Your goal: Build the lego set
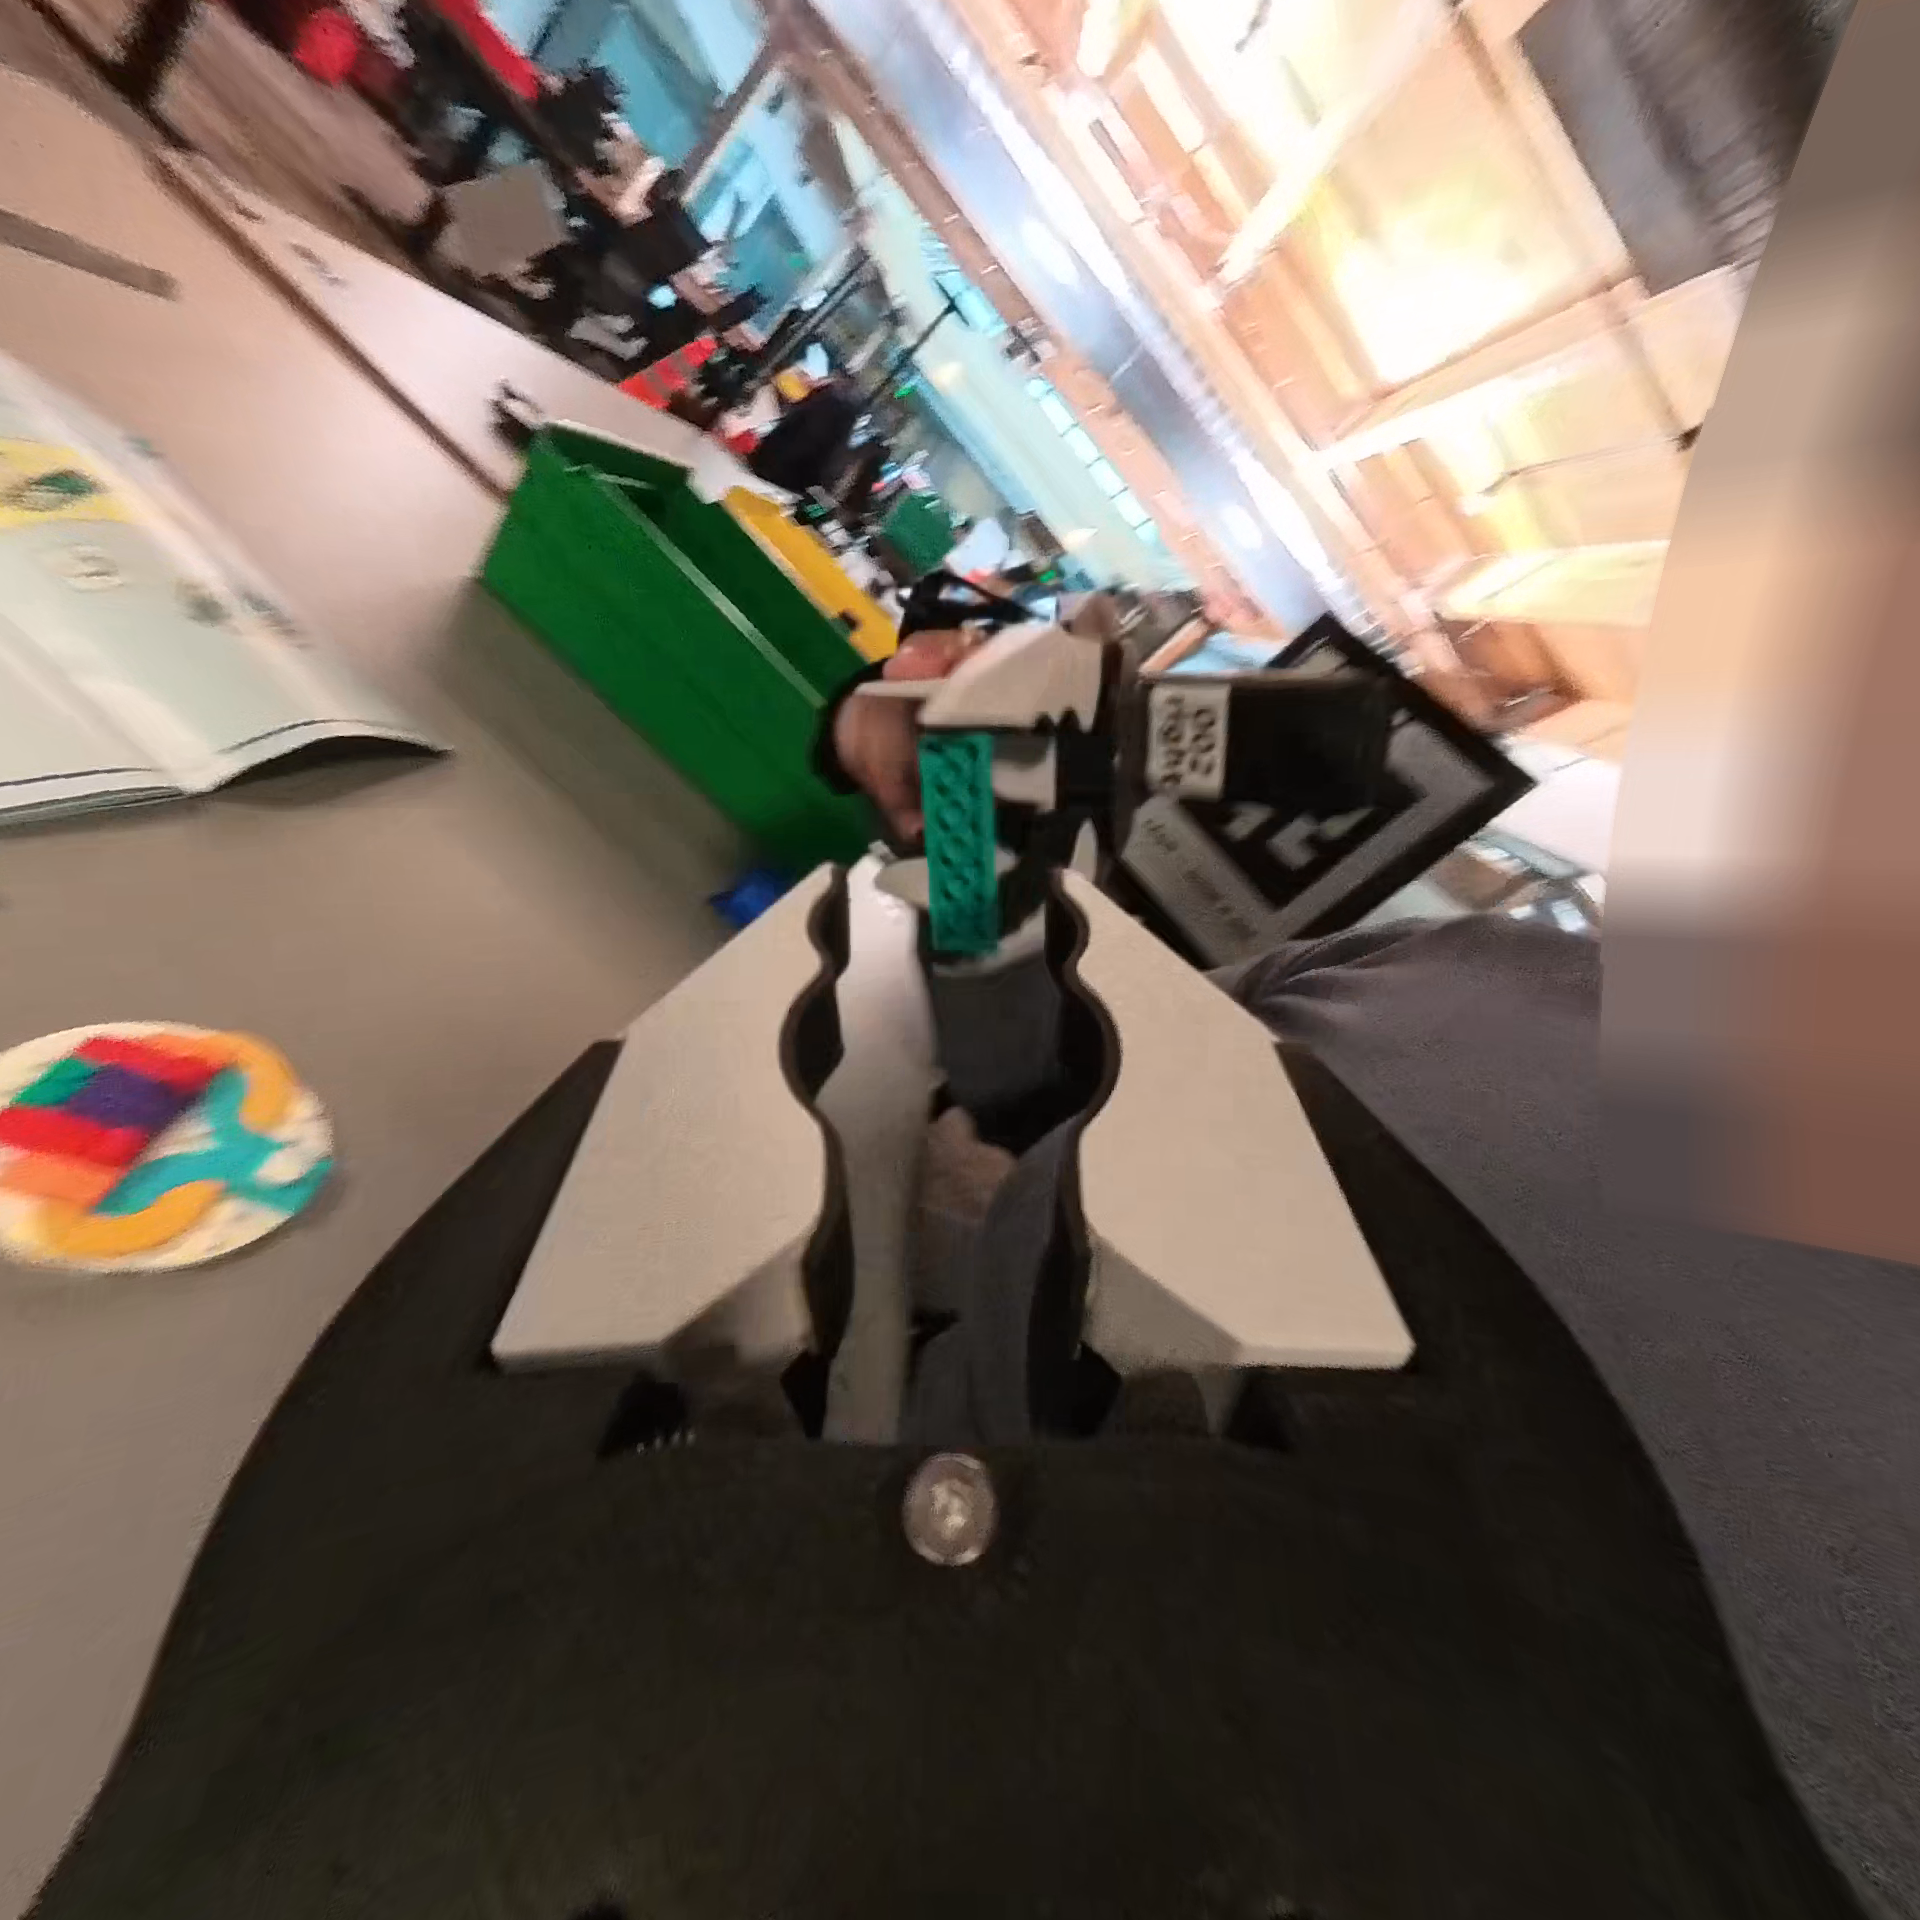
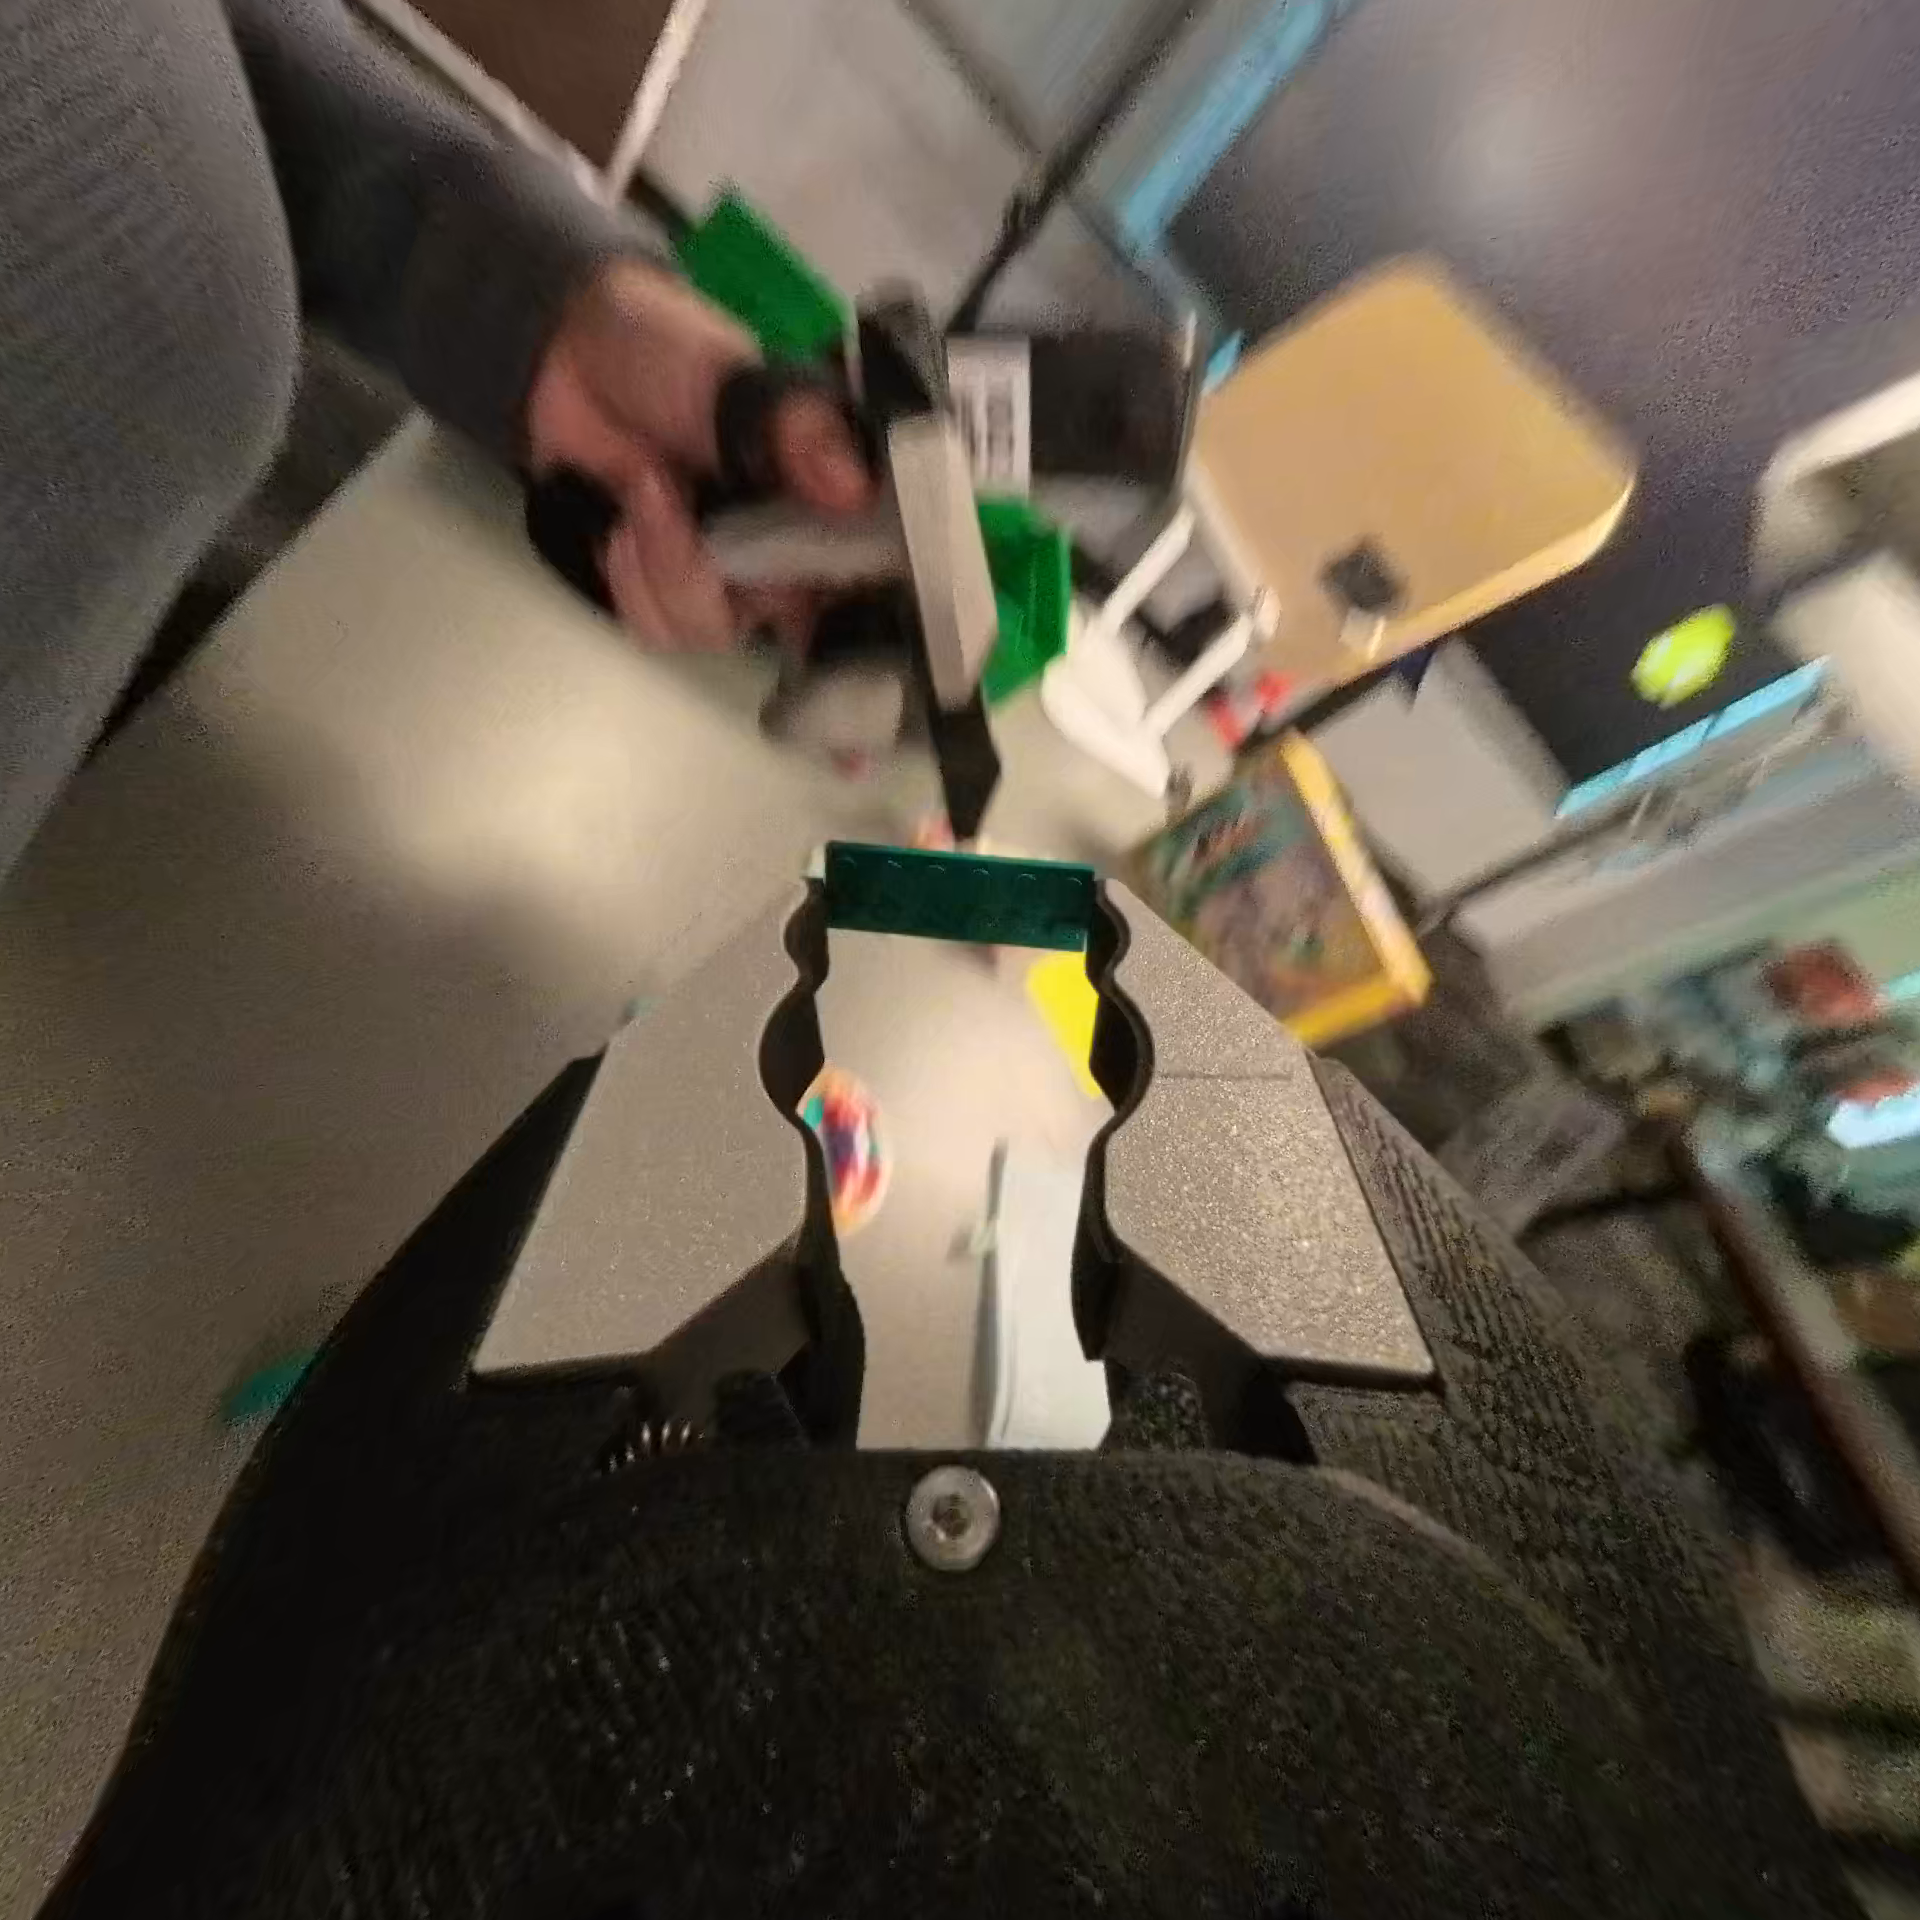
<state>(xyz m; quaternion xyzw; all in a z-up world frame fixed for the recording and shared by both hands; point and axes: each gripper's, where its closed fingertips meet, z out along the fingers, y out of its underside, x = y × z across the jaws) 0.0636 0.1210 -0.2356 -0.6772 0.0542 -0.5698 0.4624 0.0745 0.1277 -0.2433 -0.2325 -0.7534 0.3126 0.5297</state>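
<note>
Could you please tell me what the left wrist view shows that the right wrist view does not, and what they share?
Only the left wrist view shows the green box and the open booklet clearly, and the right tongs from outside, gripping the plate by its ends.

Only the right wrist view shows the tan chair seat, the picture box, and the hand holding the empty left tongs.

Both show the teal plate, the table and the paper plate of bricks.

booklet (image 1: 156, 665): cut off at left edge | plate (image 1: 156, 1143): contents smeared, unidentifiable | left gripper (image 2: 961, 810): motion-blurred, jaw state unclear | background: blurred
</note>
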